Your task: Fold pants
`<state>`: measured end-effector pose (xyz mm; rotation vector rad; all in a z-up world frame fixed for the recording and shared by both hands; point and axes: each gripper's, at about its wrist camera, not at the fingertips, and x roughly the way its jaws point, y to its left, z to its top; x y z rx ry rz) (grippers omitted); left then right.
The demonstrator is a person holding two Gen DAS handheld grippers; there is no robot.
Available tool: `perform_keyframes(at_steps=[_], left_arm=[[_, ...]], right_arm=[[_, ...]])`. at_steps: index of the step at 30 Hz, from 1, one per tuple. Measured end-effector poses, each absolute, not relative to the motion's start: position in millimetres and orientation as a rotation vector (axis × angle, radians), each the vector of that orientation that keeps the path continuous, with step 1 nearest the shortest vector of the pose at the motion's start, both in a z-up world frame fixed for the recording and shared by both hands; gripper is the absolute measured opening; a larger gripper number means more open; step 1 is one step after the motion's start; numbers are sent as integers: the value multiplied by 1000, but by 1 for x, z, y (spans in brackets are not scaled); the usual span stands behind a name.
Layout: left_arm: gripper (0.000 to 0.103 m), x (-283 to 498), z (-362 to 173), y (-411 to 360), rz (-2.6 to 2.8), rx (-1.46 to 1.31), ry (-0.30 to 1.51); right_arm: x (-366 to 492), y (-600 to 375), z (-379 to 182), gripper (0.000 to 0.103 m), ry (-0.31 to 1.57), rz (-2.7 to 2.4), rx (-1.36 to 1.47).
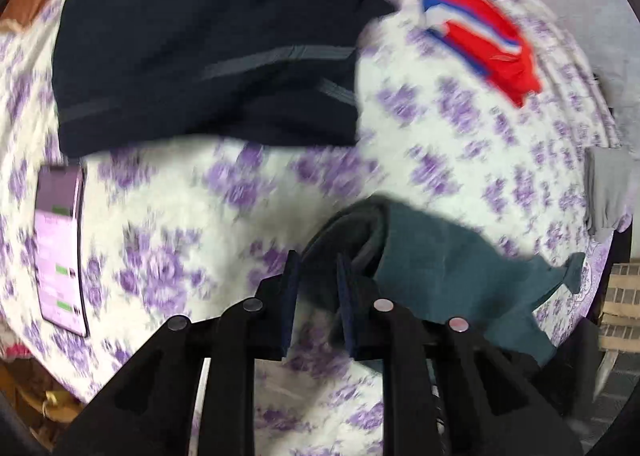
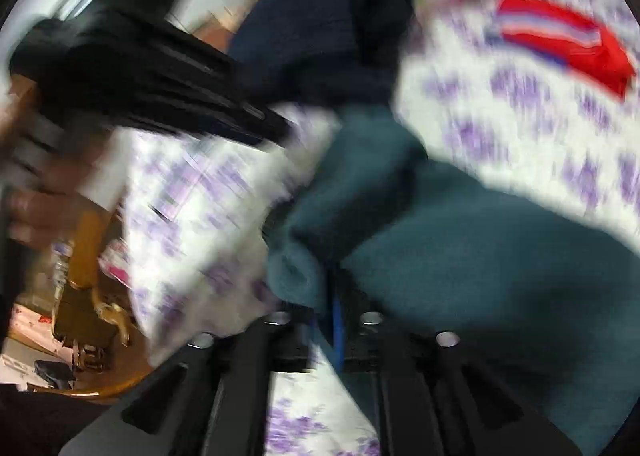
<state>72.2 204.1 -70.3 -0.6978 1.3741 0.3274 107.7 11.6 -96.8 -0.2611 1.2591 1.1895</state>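
Observation:
The teal pants [image 1: 452,268] hang over the white and purple floral bedsheet [image 1: 208,215]. My left gripper [image 1: 318,268] is shut on a bunched edge of the pants, which trail off to the right. In the right wrist view my right gripper [image 2: 326,296] is shut on another edge of the teal pants [image 2: 460,256], which fill the lower right of that view. My left gripper [image 2: 256,123] shows there as a dark blurred shape at upper left. Both views are motion-blurred.
A folded navy garment [image 1: 208,47] lies at the far side of the bed. A red, white and blue garment [image 1: 480,35] lies at the far right. A phone [image 1: 60,248] lies on the sheet at left. A grey cloth [image 1: 608,191] hangs at the bed's right edge.

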Motion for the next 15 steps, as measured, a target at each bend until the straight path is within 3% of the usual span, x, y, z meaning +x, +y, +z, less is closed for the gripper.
perform_keyframes(at_steps=[1, 2, 4, 7, 15], left_arm=[[21, 70, -72, 204, 312, -708, 1377], [24, 66, -73, 203, 295, -716, 1373], [51, 61, -73, 204, 284, -732, 1359], [54, 55, -69, 201, 274, -734, 1336], [57, 68, -72, 170, 119, -680, 1366]], right_arm=[[107, 12, -112, 48, 1326, 1171, -278], [107, 9, -114, 48, 1331, 1174, -265], [111, -3, -105, 50, 1311, 1196, -198], [131, -43, -75, 57, 1250, 1200, -58], [181, -185, -59, 57, 1182, 863, 68]])
